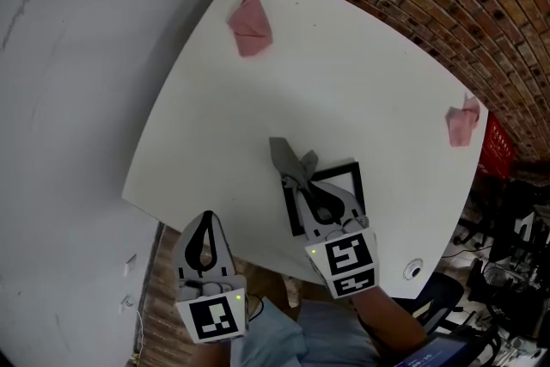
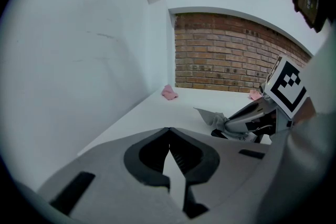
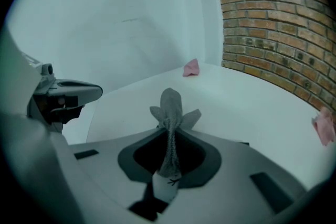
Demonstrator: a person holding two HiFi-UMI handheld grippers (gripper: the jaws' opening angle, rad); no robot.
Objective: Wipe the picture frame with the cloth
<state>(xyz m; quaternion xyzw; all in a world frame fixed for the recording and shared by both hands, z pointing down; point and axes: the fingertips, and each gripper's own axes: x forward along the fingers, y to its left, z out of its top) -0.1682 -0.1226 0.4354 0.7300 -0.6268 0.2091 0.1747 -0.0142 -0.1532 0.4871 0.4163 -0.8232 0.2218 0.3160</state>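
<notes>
Right tongs clamp a crumpled grey cloth. A black rectangular picture frame lies beneath them on the white table. Left tongs, alongside, are closed and empty.

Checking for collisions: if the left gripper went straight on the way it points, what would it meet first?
Probably the bare white table top, left of the grey cloth; depth is hard to judge.
</notes>
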